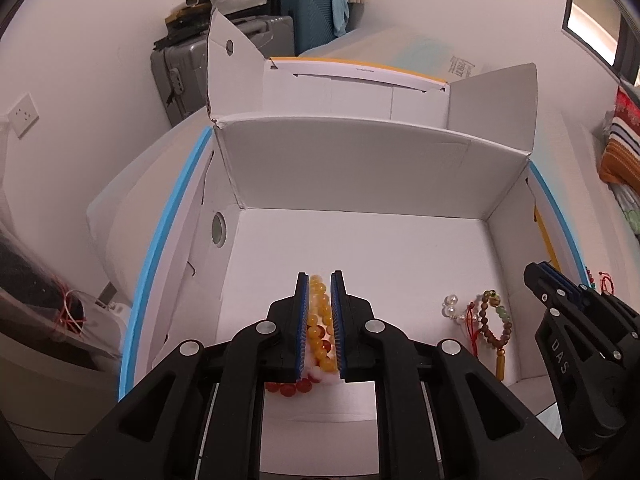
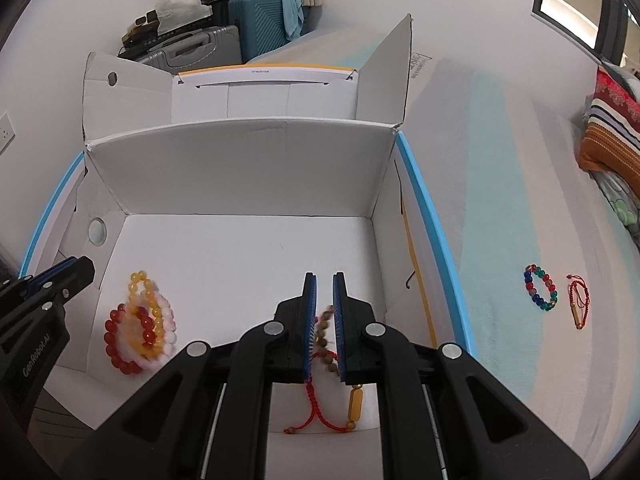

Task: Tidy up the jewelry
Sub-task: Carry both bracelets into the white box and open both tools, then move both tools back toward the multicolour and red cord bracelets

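From the left wrist we look down into the white cardboard box [image 1: 360, 240], and the left gripper [image 1: 320, 320] hangs right over the heap of bracelets [image 1: 316, 336] on the box floor: glossy round beads, amber ones up top, dark red ones peeking out below. Its jaws are parted a little with beads showing between the blue pads; whether they actually pinch anything, I can't tell. Off to the right lies a brown wooden-bead bracelet [image 1: 490, 322] with clear glass balls and a red cord beside it, and the right gripper [image 1: 560, 284] hovers near that box wall. Over to the right wrist: the right gripper [image 2: 324, 316] has its jaws narrowly parted around the wooden-bead bracelet [image 2: 323, 336], red knotted cord and a smooth amber tube trailing below. Gripped or just let go? Unclear. Each gripper seems to be sorting its own pile. Outside, on the pale bedsheet [image 2: 500, 184], a multicoloured bead bracelet [image 2: 541, 288] and a red string bracelet [image 2: 577, 300] wait, likely next.
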